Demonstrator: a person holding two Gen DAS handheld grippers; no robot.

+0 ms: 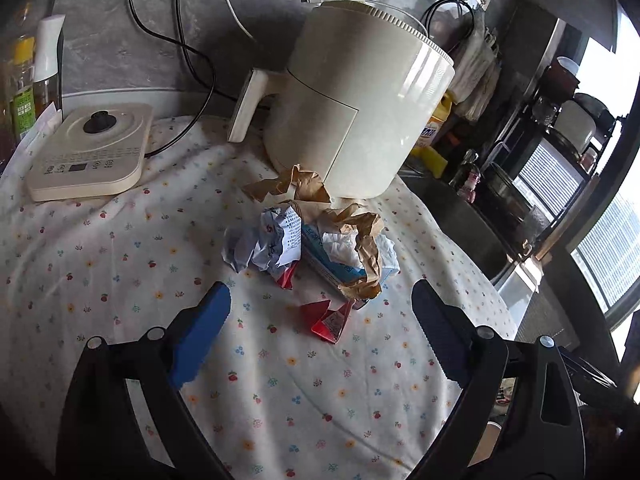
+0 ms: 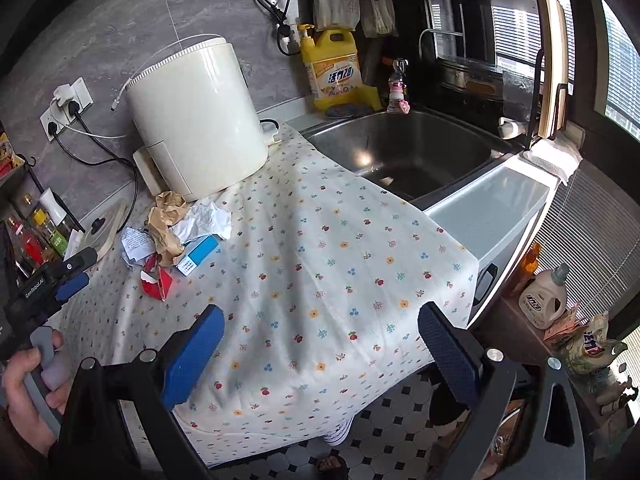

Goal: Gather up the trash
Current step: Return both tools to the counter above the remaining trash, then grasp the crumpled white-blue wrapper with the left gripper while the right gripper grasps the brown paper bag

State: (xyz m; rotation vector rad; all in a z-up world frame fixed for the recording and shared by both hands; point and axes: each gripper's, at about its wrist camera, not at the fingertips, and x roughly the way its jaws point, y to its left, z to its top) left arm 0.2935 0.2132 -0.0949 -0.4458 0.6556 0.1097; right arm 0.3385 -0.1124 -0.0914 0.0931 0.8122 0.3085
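Note:
A pile of trash lies on the flowered cloth (image 1: 120,264) in front of the cream air fryer (image 1: 360,92): crumpled brown paper (image 1: 360,236), a crumpled white receipt (image 1: 276,240), a blue-and-white carton (image 1: 332,264), white tissue (image 1: 340,248) and red wrapper scraps (image 1: 326,318). My left gripper (image 1: 320,312) is open, its blue fingers on either side of the red scraps, just short of the pile. My right gripper (image 2: 320,332) is open and empty over the cloth near the counter's front edge. In the right wrist view the pile (image 2: 176,232) lies far left, with the left gripper (image 2: 72,280) beside it.
A cream kettle base (image 1: 88,152) and bottles (image 1: 24,80) stand left of the pile. Cables run along the grey wall. A steel sink (image 2: 404,152) lies right of the cloth, with a yellow detergent jug (image 2: 332,68) behind it. Tiled floor lies below the counter edge.

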